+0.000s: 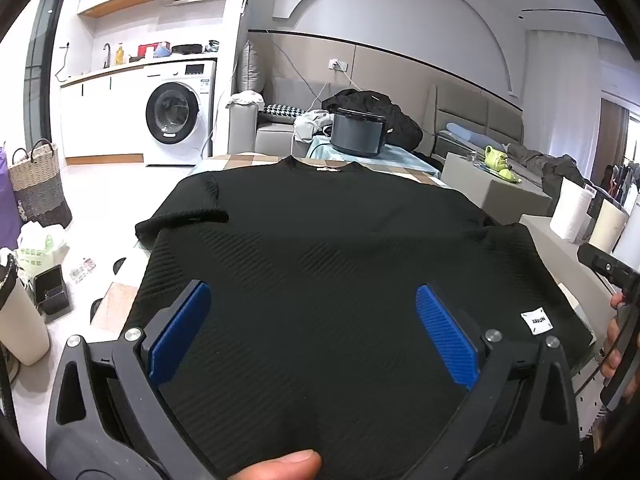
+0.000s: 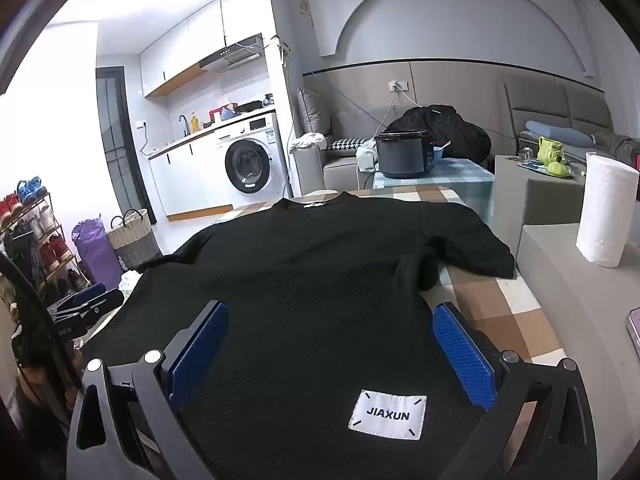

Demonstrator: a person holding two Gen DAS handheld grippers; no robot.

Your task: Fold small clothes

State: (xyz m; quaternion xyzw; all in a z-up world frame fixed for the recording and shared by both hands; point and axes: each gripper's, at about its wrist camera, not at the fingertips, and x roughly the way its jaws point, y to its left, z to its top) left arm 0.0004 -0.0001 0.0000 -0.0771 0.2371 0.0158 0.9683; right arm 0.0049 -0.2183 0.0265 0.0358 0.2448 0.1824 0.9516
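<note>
**A:** where's it at?

**B:** black knit top lies flat on the checked table, collar away from me; my left gripper and right gripper hover over the hem, both spread wide, pinching nothing

**A:** next?

**B:** folding hasn't started, I reckon; drop, pinch the hem corners, fold toward the collar

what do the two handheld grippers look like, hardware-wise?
Same build on both: the left gripper and right gripper have matte black plastic frames with triangular cutouts, silver round bolts at the pivots, and flat blue textured pads on the fingers. No sleeves visible.
</note>
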